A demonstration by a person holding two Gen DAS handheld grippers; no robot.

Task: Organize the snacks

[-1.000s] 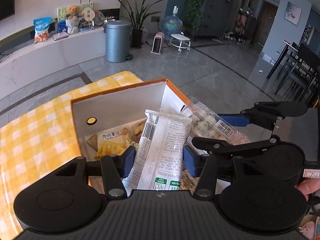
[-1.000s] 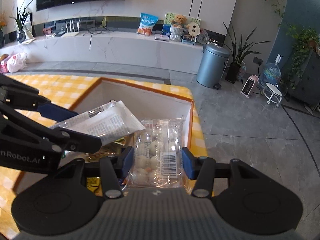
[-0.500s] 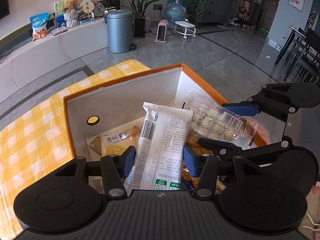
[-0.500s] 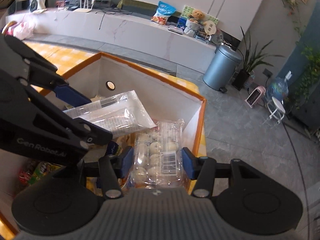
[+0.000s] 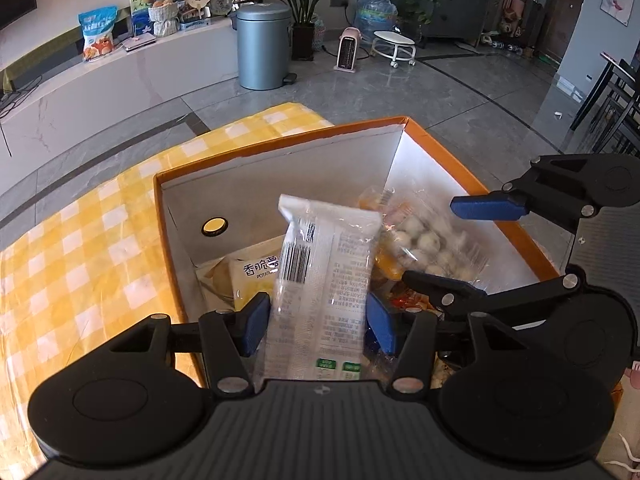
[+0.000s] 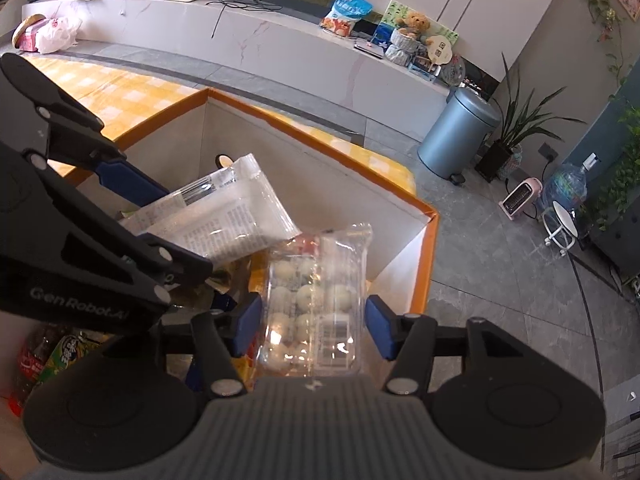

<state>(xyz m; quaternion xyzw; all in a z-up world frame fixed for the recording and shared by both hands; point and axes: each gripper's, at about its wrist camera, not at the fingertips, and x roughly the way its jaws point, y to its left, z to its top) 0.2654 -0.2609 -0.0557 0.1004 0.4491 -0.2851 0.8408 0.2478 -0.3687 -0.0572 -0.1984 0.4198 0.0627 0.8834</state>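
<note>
As the jaws of the left tool (image 5: 316, 322) open around the white packet (image 5: 326, 276), it could be dropped askew onto the chip bag (image 5: 256, 276) in the orange box (image 5: 280, 140). The right tool (image 6: 314, 320) is opening too; its clear tray of balls (image 6: 316, 300) may tip. Both snacks are poised inside the box, where drink bottles (image 6: 44, 356) are also stored.

Daylight fills the room, bright and even. Strong sun strikes the inner right wall of the orange box (image 5: 424, 176), washing it near white, while its left wall sits in grey shade. Glare spots gleam on the clear egg pack (image 6: 316, 312). Both views bow heavily at the edges; corners darken. Focus is sharp throughout.
</note>
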